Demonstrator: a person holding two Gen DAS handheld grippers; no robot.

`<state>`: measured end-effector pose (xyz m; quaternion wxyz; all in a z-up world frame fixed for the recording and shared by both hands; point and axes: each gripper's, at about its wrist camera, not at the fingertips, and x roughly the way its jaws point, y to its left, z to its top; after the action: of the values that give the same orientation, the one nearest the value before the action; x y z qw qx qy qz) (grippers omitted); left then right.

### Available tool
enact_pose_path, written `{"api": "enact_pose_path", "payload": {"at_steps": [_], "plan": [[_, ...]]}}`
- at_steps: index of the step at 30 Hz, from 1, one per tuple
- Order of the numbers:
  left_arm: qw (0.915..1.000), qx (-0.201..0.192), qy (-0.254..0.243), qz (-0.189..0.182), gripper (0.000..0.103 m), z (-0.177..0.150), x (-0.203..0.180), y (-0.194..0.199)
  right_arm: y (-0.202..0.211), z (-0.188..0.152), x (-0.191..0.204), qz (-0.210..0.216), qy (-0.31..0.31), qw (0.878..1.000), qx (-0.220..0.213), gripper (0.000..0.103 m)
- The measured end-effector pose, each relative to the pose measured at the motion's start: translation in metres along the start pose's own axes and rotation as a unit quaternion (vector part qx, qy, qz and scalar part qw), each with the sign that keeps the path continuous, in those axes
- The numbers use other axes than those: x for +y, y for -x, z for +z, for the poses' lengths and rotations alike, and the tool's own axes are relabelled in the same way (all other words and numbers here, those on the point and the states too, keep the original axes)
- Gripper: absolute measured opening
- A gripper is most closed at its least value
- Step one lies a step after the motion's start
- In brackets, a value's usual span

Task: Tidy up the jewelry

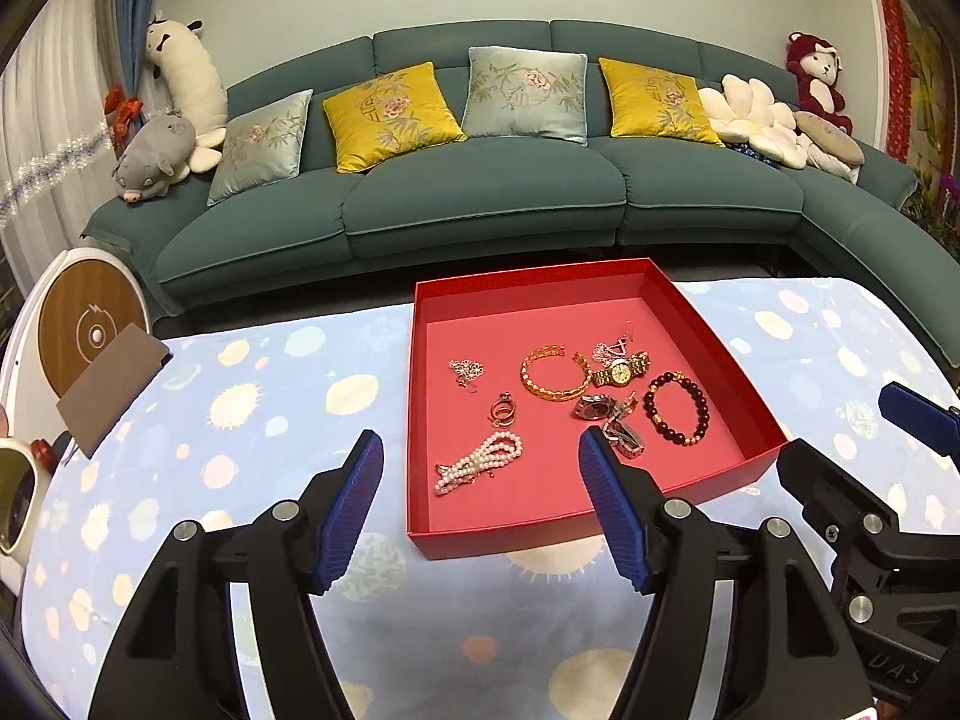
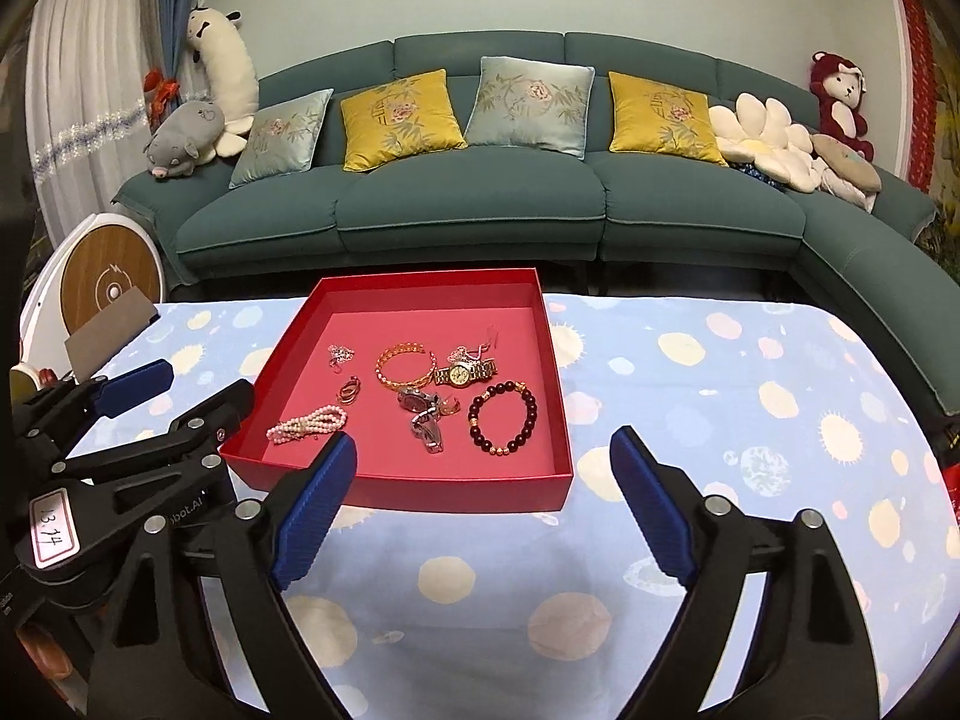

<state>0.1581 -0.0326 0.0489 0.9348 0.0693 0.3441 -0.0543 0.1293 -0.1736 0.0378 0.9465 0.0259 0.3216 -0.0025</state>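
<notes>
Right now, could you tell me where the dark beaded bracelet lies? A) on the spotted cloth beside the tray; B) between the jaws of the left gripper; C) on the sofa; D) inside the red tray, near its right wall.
D: the dark beaded bracelet lies flat on the floor of the red tray, close to its right wall, with no gripper touching it.

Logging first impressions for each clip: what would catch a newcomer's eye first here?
The red box in the middle of the spotted blue tablecloth, holding a loose scatter of jewelry: a gold bangle, a gold watch, a dark bead bracelet and a pearl strand. Behind it, the long green sofa with yellow and pale cushions.
</notes>
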Motion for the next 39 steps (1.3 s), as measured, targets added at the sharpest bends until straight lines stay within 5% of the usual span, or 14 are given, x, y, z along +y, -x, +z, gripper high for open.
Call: {"api": "enact_pose_path", "payload": {"at_steps": [13, 39], "plan": [[0.9994, 0.026, 0.016, 0.018, 0.077, -0.013, 0.012, -0.015, -0.027, -0.009, 0.010, -0.002, 0.016, 0.999, 0.038, 0.090], [0.9990, 0.022, 0.016, 0.036, 0.081, -0.018, 0.012, -0.010, -0.017, -0.015, 0.009, -0.011, 0.015, 0.999, 0.026, 0.092]]}}
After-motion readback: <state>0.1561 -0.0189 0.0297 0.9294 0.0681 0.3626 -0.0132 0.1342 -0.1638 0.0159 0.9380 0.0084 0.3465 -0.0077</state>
